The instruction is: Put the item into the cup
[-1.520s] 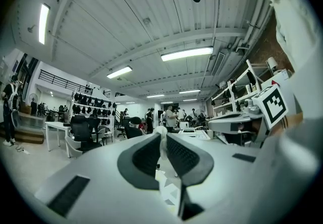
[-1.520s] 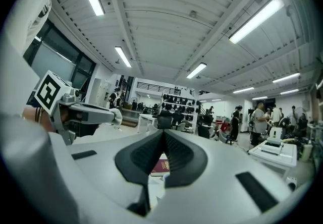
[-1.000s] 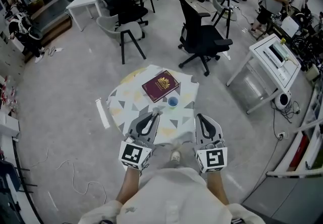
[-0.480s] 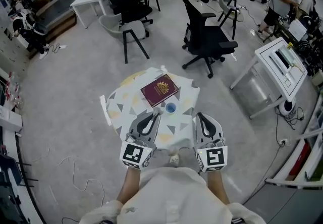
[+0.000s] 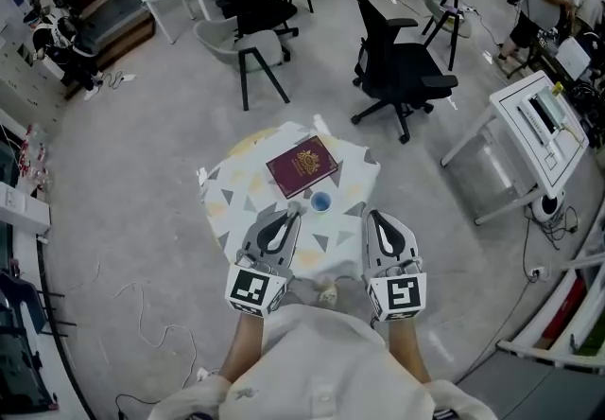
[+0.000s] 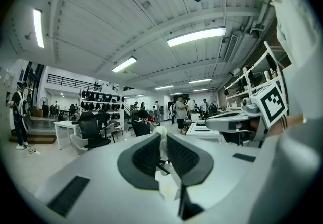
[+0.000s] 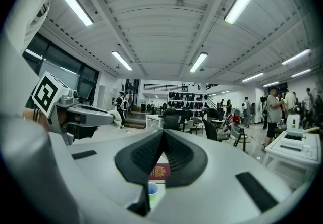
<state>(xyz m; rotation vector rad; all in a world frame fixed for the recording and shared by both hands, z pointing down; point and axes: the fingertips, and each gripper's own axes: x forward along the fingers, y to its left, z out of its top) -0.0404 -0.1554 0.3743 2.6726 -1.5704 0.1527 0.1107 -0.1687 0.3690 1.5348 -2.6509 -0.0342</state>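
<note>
Tools unmoved from a second ago, left tool (image 5: 290, 213) clenched on white item (image 6: 161, 143), right tool (image 5: 371, 217) clenched empty, blue cup (image 5: 321, 203) on bench (image 5: 219, 212) just ahead between both tools

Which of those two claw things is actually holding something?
The left gripper: a small white item is pinched between its jaws. The right gripper has its jaws shut together with nothing between them.

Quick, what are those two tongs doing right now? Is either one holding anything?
Left tongs: closed on a small white item.
Right tongs: closed, nothing between them.
</note>
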